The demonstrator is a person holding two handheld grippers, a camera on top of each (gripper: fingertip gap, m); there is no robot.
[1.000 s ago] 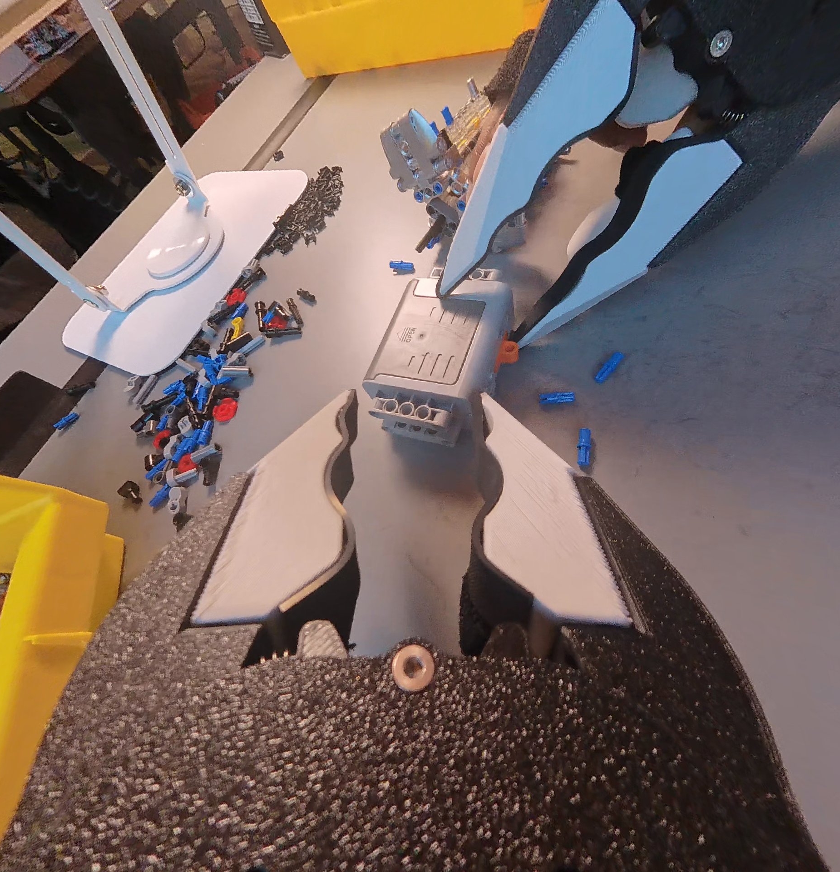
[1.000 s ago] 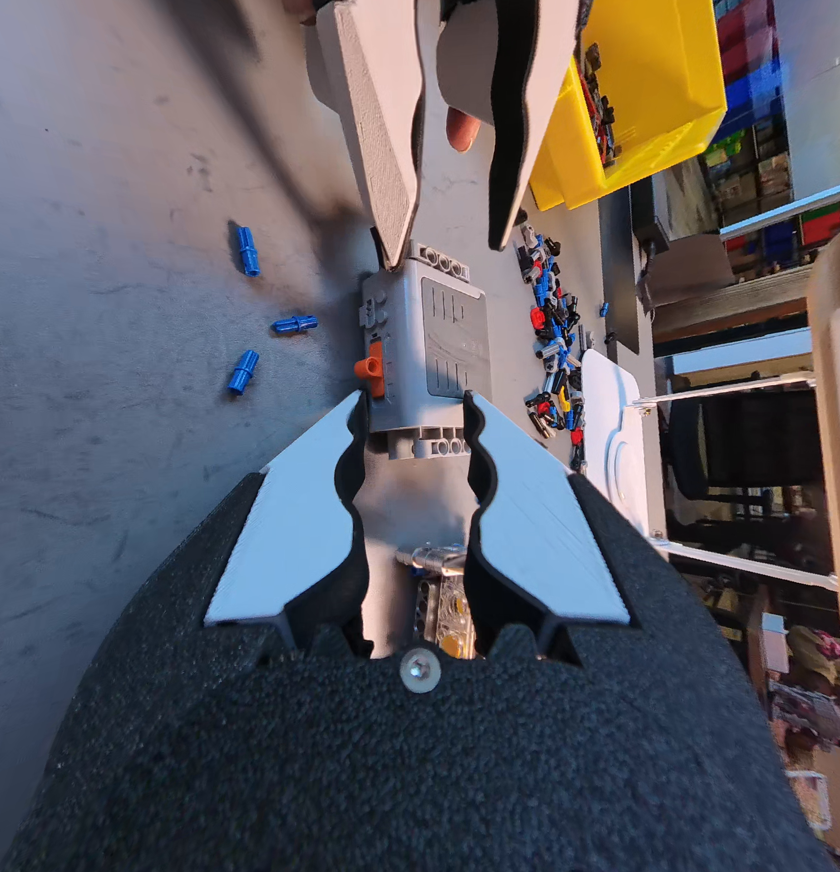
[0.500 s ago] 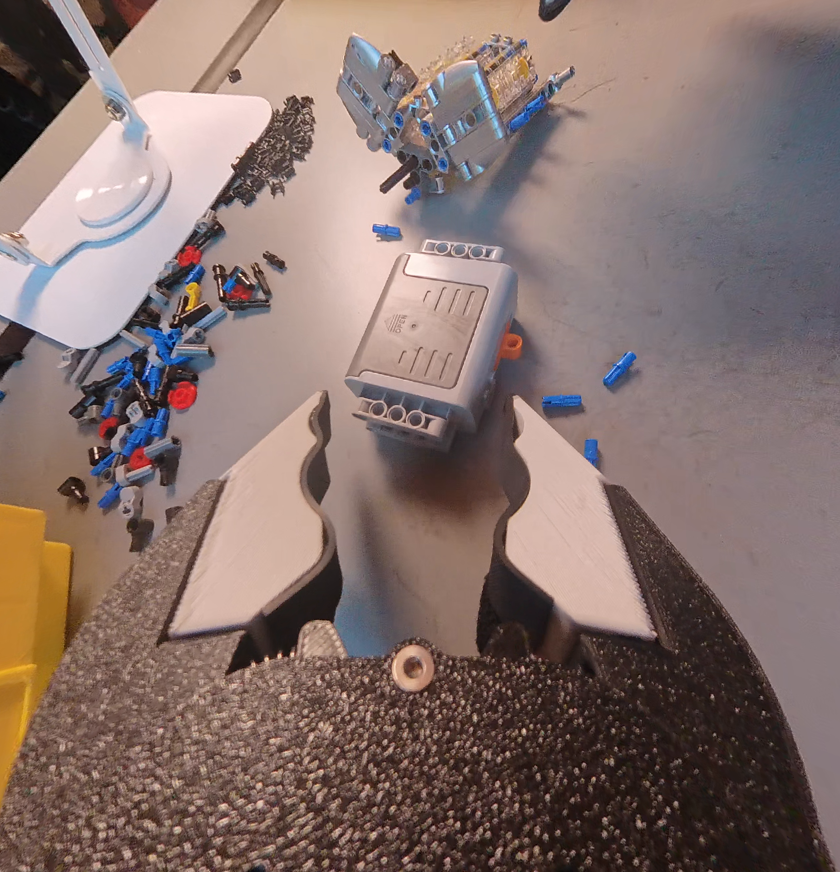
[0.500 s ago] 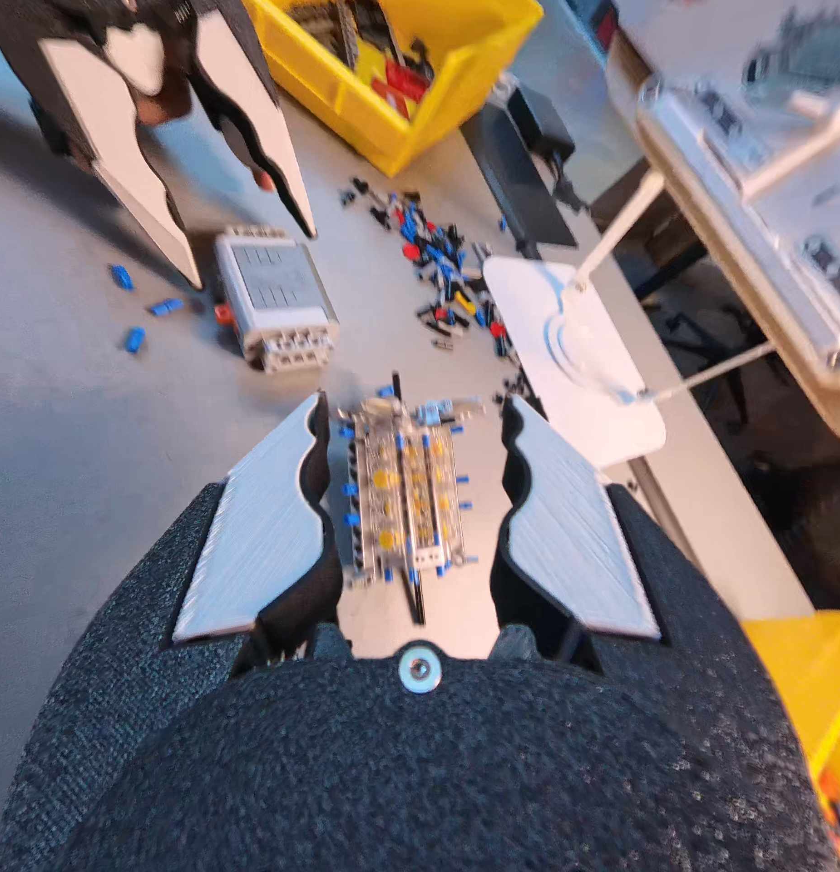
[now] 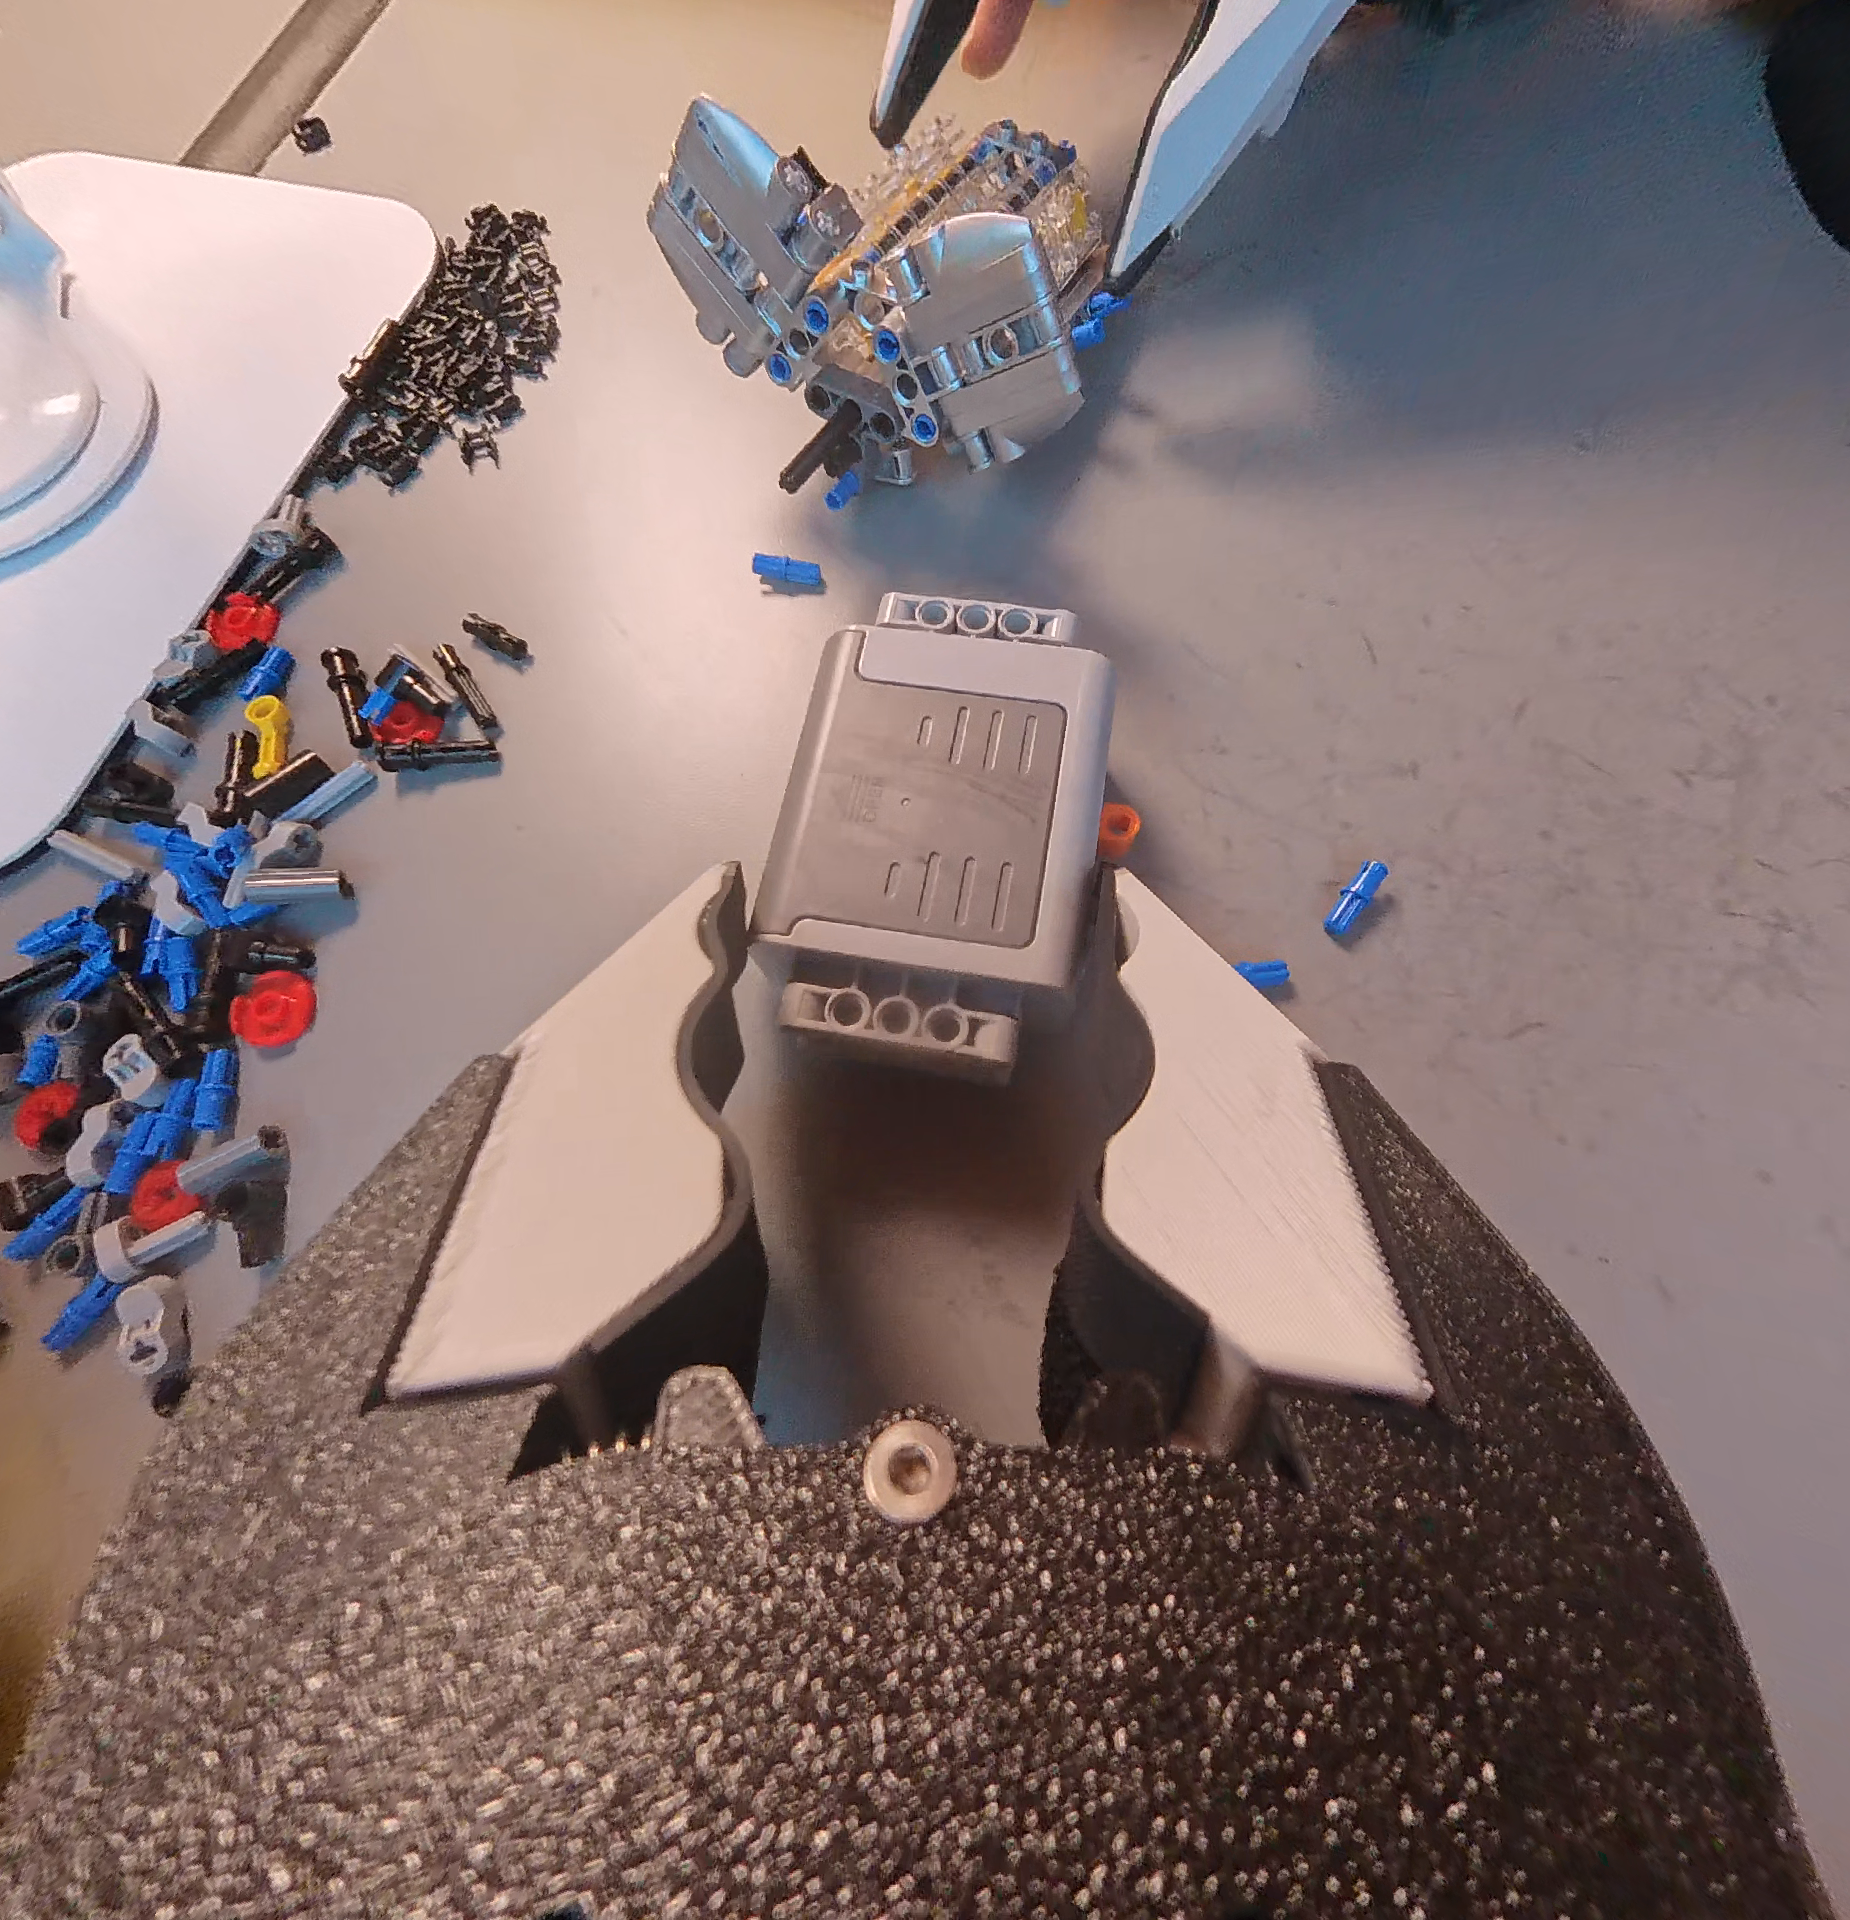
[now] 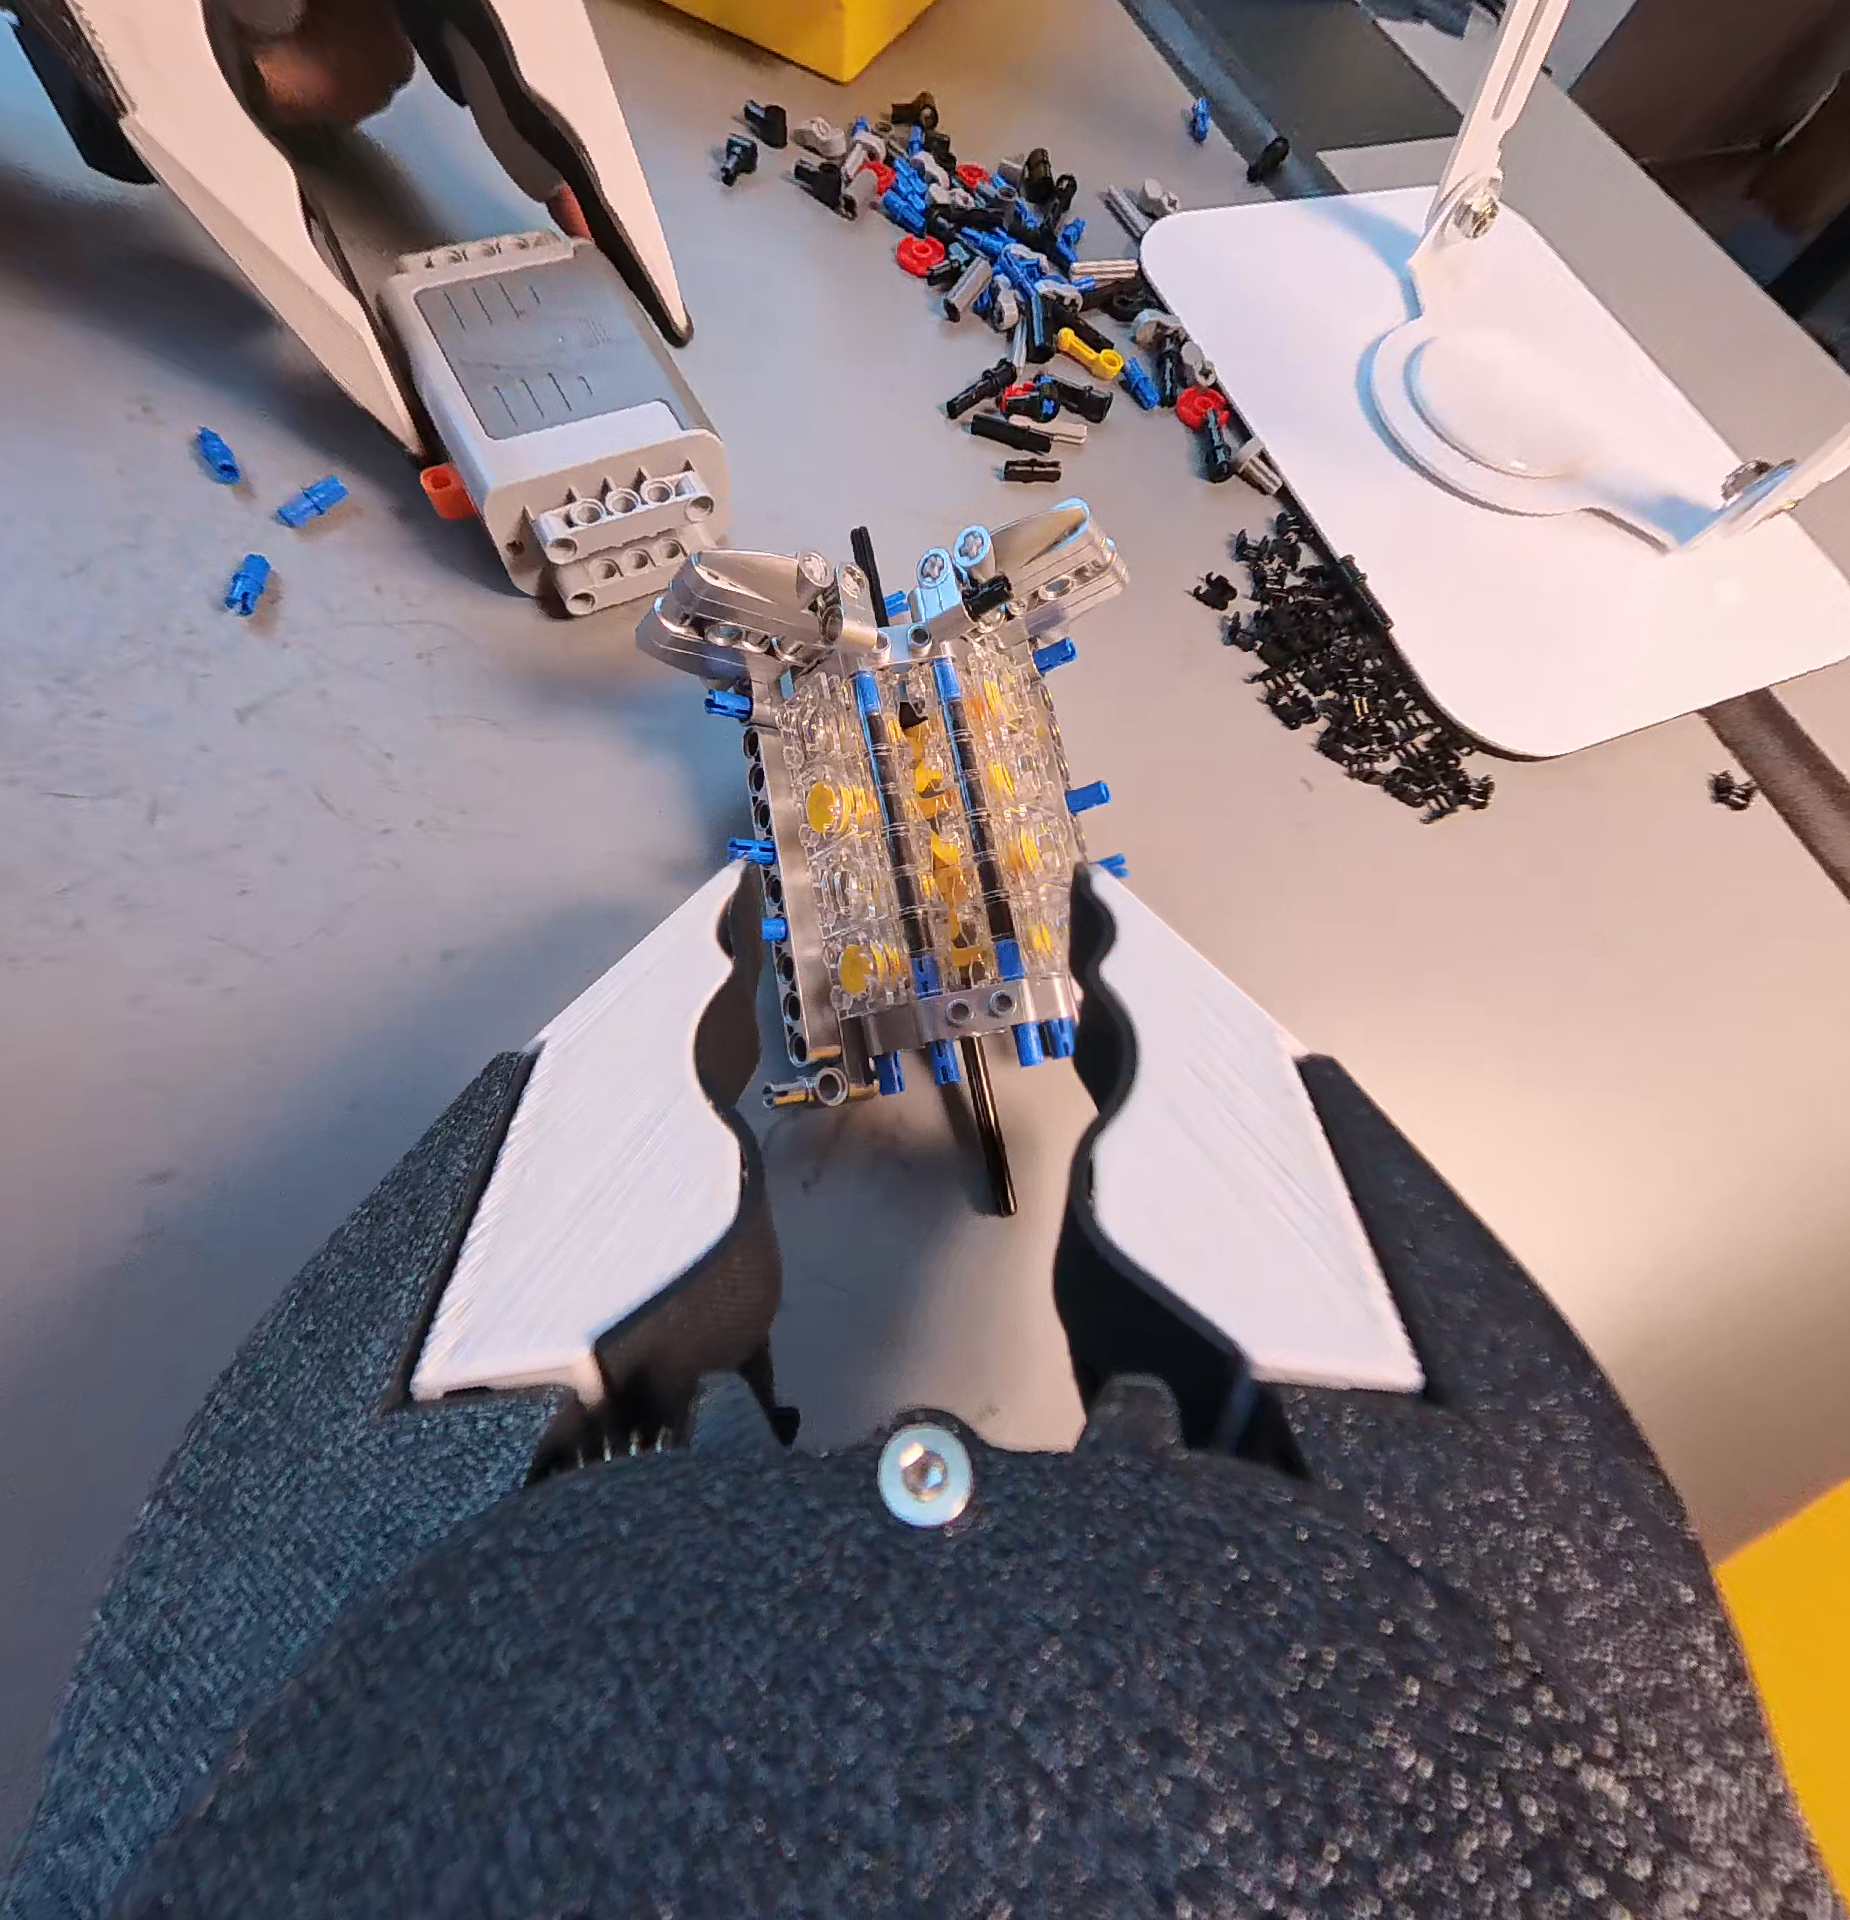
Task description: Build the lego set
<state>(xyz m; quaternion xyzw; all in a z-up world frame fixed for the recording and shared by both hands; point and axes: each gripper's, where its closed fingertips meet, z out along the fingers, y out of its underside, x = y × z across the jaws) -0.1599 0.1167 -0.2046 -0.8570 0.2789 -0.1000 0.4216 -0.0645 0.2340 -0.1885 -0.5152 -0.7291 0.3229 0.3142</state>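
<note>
Grey battery box (image 5: 936, 821) now sits between the wide left hand-held gripper (image 5: 916, 904) tips; right hand-held gripper (image 6: 905, 894), also wide, has moved to straddle the brick engine model (image 6: 916, 831) on the counter (image 5: 1472, 623)

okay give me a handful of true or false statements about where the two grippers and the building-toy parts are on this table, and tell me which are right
1. The left gripper straddles the near end of the grey battery box. True.
2. The right gripper is shut with nothing between its fingers. False: it is open, one finger on each side of the clear-and-yellow engine assembly.
3. The pile of small black pins lies beside the white lamp base. True.
4. The battery box sits inside the yellow bin. False: it lies on the grey table.
5. An orange switch sticks out of the battery box's side. True.
</note>
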